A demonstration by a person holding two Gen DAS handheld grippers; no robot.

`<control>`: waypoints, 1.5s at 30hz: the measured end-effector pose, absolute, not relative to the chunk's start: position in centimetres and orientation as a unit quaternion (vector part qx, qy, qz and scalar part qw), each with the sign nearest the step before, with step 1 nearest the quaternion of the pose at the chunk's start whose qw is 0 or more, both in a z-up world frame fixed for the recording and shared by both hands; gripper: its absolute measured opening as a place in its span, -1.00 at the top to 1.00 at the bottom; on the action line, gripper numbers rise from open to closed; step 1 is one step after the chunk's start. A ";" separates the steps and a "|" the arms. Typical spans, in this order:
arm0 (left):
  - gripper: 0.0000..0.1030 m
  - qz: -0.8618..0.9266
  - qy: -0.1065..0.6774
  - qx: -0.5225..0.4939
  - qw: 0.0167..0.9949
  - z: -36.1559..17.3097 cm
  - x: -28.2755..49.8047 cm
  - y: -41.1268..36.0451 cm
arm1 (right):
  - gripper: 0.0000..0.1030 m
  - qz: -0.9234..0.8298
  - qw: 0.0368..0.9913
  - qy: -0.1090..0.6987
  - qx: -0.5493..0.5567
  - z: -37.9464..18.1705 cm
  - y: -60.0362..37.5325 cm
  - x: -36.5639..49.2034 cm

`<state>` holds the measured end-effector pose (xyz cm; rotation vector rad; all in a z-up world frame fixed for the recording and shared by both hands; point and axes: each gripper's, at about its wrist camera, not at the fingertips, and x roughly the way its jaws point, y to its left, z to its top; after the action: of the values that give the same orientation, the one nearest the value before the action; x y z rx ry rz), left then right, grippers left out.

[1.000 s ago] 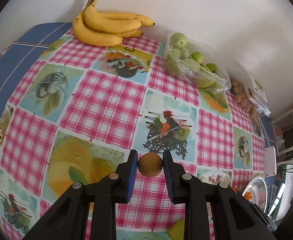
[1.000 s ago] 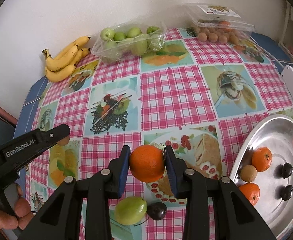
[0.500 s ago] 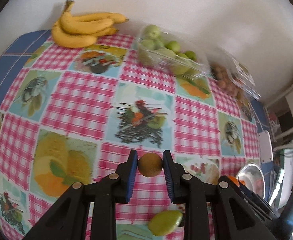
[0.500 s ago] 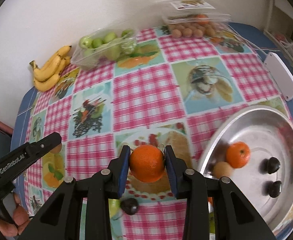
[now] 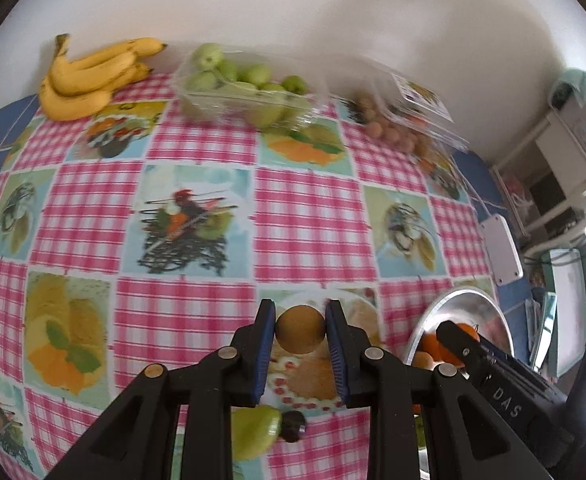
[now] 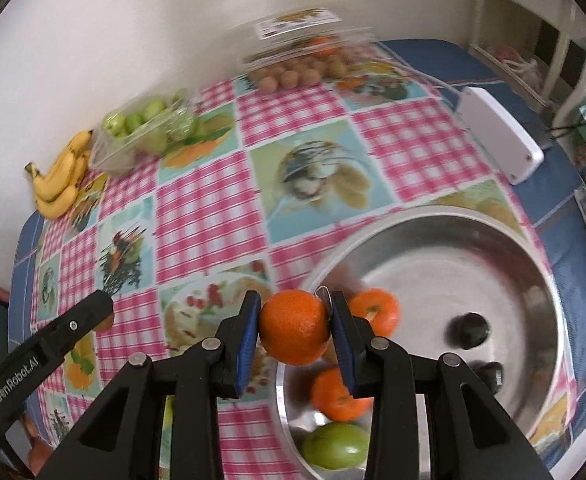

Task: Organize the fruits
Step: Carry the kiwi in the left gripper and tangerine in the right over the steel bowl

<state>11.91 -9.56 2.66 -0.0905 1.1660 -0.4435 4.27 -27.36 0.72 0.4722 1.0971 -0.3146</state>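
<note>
My left gripper (image 5: 300,330) is shut on a small round brown fruit (image 5: 300,329) and holds it above the checked tablecloth. A green fruit (image 5: 255,432) and a small dark fruit (image 5: 293,431) lie on the cloth below it. My right gripper (image 6: 295,332) is shut on an orange (image 6: 295,332) over the left rim of the steel bowl (image 6: 493,240). In the bowl lie two oranges (image 6: 375,312) (image 6: 337,394), a green fruit (image 6: 335,446) and two dark fruits (image 6: 469,330). The left gripper's arm (image 6: 45,354) shows at the right wrist view's left edge.
A banana bunch (image 5: 89,80), a clear tray of green fruits (image 5: 245,88) and a clear box of small brown fruits (image 5: 397,128) stand along the far wall. A white box (image 6: 501,140) lies by the table's right edge. Shelves stand beyond.
Both grippers have moved right with their fruits. The right gripper's orange went from over the cloth to over the bowl's left rim. The left gripper now sits closer to the bowl.
</note>
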 end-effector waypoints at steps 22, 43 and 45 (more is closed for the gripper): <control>0.46 -0.329 0.535 0.103 0.771 2.1 2.9 -23.2 | 0.29 -0.233 0.785 0.510 0.262 0.8 -36.4 -1.5; 0.46 -0.333 0.540 0.148 0.759 -0.4 1.4 -25.7 | 0.29 -0.181 0.772 0.526 0.308 -1.3 -36.2 -1.1; 0.46 -0.333 0.541 0.147 0.758 -0.5 1.5 -25.7 | 0.29 -0.178 0.768 0.529 0.314 -1.6 -36.2 -1.0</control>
<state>1.45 -25.72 -0.53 0.3207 1.1776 -0.7252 -1.04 -36.22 -1.64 0.6823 1.1471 -0.3855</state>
